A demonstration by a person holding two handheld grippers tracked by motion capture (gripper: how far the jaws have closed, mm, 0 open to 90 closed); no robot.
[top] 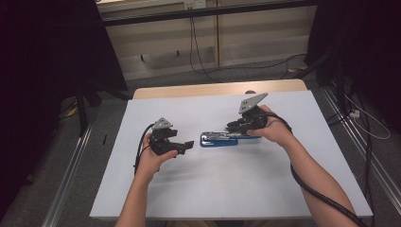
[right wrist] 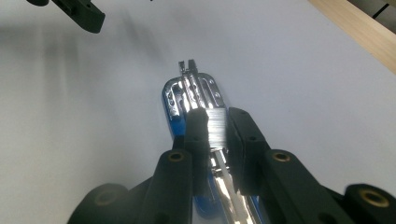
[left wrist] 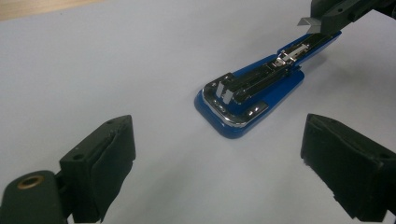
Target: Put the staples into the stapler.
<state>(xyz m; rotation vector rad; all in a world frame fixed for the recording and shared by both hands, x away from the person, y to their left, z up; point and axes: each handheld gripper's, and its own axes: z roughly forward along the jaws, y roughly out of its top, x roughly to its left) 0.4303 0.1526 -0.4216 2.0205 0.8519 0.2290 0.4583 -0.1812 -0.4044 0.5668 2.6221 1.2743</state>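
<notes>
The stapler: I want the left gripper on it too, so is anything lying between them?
Nothing visible: bare white table lies between the open left gripper and the blue stapler. The right gripper works at its far end.

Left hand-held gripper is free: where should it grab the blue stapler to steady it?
Probably the stapler's broad rounded end, nearest the left hand-held gripper. Come level from that end, jaws across its width. It lies flat and opened out, and the right hand-held gripper works above the narrow end.
</notes>
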